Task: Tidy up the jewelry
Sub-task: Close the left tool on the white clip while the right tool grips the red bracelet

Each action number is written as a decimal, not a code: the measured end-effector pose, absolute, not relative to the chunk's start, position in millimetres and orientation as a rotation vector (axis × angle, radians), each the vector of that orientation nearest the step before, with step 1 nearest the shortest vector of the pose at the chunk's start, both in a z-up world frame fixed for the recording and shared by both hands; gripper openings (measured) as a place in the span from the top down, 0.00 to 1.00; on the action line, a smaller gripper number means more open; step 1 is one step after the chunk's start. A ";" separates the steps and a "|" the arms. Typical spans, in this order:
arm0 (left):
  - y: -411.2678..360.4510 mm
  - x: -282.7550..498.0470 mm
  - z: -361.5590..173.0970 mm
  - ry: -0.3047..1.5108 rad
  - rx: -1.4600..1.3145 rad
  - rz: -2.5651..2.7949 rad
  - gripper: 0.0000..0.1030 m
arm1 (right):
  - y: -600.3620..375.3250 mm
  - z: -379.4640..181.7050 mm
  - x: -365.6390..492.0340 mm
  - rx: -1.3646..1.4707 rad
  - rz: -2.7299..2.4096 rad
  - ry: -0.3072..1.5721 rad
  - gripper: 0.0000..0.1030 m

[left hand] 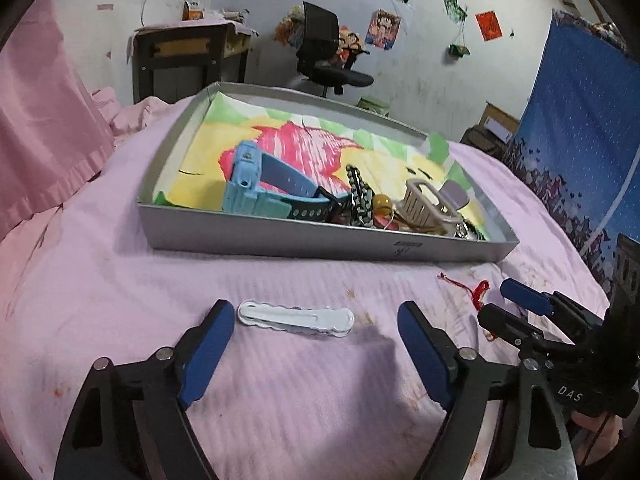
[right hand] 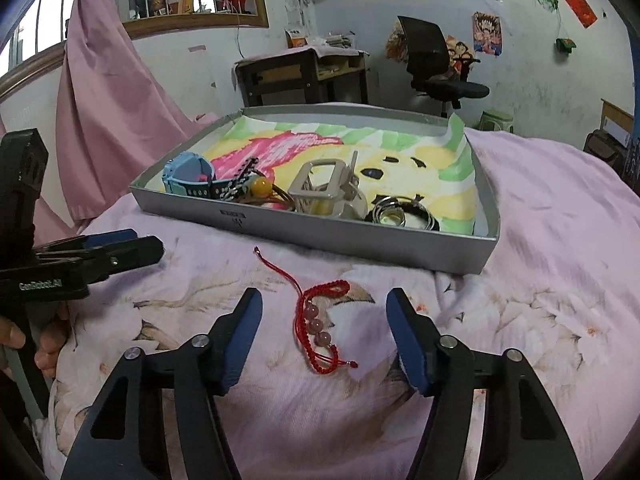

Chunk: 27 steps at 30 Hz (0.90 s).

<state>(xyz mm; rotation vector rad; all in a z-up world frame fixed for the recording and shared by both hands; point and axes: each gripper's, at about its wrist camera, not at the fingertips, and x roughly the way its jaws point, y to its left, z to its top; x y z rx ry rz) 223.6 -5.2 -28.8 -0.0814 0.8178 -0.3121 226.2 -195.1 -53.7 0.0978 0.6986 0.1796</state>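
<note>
My left gripper (left hand: pixel 316 316) stands with jaws apart around the white hair clip (left hand: pixel 296 319) on the bedspread (left hand: pixel 120 280), just before the tray's (left hand: pixel 320 244) near wall. I judge the clip stiff, light, slick; grip mid-length. My right gripper (right hand: pixel 324 320), jaws apart, brackets the limp red bracelet (right hand: pixel 320 324); pinch at the beads.

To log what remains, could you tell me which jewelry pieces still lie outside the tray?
Two: the white hair clip and the red cord bracelet with pink beads, both on the pink bedspread before the tray.
</note>
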 end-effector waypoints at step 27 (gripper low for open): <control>-8.8 207.5 -26.3 0.780 -0.098 -0.409 0.46 | -184.8 -67.8 232.3 0.100 0.247 0.772 0.86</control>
